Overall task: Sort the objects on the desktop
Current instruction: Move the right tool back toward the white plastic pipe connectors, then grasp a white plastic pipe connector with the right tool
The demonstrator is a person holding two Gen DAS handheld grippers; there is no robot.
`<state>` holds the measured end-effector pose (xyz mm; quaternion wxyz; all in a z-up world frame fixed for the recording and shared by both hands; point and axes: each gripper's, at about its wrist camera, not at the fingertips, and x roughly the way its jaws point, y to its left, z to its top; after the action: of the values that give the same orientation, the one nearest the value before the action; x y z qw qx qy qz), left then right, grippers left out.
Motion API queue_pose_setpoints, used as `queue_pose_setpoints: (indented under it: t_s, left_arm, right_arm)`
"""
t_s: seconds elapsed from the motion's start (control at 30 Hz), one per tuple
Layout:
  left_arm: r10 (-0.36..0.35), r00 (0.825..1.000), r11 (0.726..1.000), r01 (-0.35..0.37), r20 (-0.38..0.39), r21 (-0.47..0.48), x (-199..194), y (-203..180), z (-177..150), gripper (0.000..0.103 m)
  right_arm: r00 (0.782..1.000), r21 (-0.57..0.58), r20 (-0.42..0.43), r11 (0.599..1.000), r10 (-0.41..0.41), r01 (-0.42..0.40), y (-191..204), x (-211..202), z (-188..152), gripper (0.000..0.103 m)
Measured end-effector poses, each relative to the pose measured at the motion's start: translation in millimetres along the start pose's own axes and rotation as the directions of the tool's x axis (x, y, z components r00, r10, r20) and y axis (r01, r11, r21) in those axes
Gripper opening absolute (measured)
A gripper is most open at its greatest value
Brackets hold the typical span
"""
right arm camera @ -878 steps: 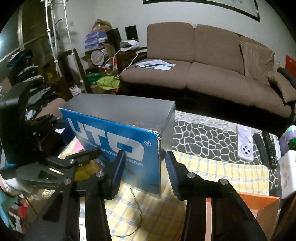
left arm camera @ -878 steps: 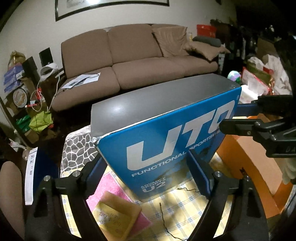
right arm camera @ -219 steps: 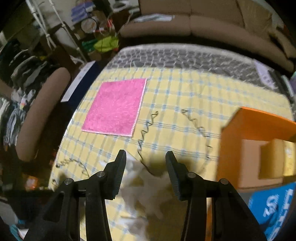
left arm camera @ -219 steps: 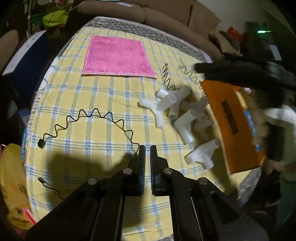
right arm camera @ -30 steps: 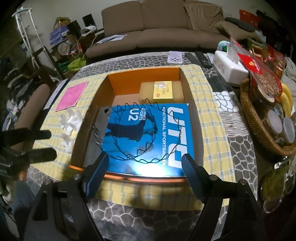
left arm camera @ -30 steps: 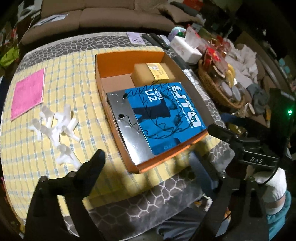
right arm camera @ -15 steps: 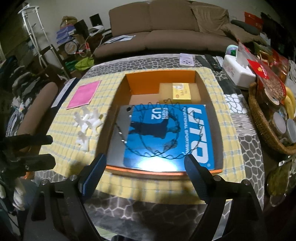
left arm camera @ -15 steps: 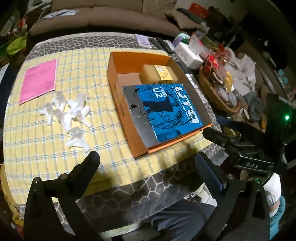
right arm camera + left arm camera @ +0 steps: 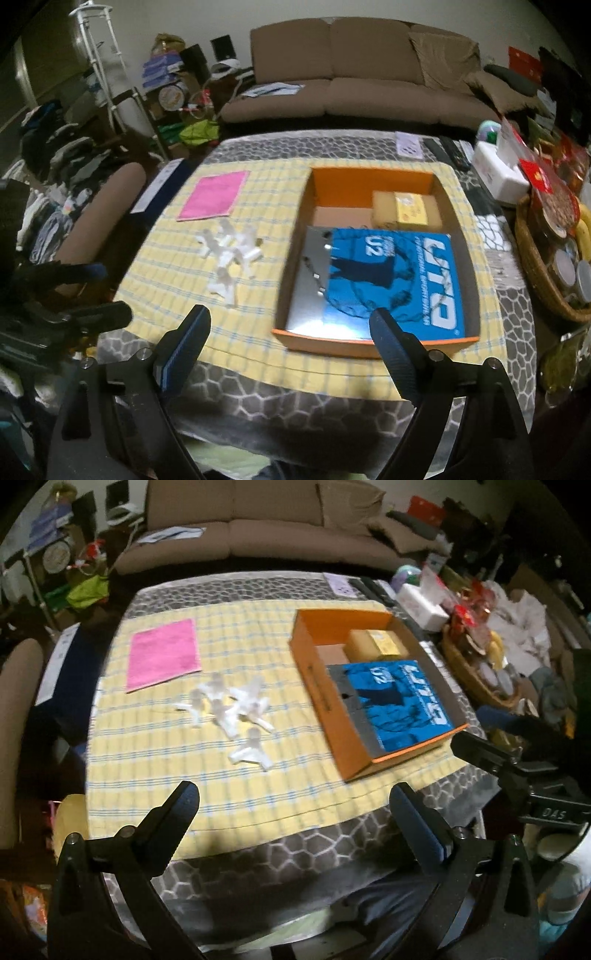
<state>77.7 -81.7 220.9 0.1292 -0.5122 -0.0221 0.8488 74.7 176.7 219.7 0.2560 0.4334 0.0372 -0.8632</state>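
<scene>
Ahead of the left gripper, jaws spread wide with nothing in them after just opening further, sits the orange box up to the right, holding a blue box and a yellow block. White plastic connectors lie straight ahead, pink cloth beyond. From the right gripper, also wide open and empty, the orange box is just past the fingertips, connectors off left.

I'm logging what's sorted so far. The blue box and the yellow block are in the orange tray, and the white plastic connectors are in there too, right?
Not quite. The blue box and yellow block are in the orange tray, but the white plastic connectors lie outside it on the checked cloth, as the right wrist view shows.
</scene>
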Motion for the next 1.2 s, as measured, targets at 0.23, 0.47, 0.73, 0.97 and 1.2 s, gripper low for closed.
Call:
queue_pose_setpoints:
  t_s: [0.23,0.47,0.73,0.97,1.2]
  left_arm:
    - [0.012,0.999,0.994,-0.008,0.039,-0.106,1,52,5,0.103]
    - [-0.032,0.996,0.985,0.046,0.084,-0.169,21,115,24,0.103]
    - [0.100,0.990,0.983,-0.083,0.100,-0.166,76,157,28,0.103]
    - [0.083,0.996,0.973,-0.074,0.032,-0.219,133,181,31,0.095]
    - [0.077,0.997,0.982,-0.073,0.014,-0.176,156,178,45,0.080]
  right_arm:
    - [1.000,-0.075,0.008,0.997,0.017,-0.016,37,16,23,0.089]
    - [0.996,-0.106,0.015,0.991,0.085,-0.083,68,55,50,0.089]
    - [0.995,-0.138,0.061,0.988,0.084,-0.075,93,118,58,0.087]
    - [0.996,-0.152,0.025,0.985,0.085,-0.080,100,173,40,0.073]
    - [0.990,-0.127,-0.052,0.983,0.128,-0.134,90,203,26,0.051]
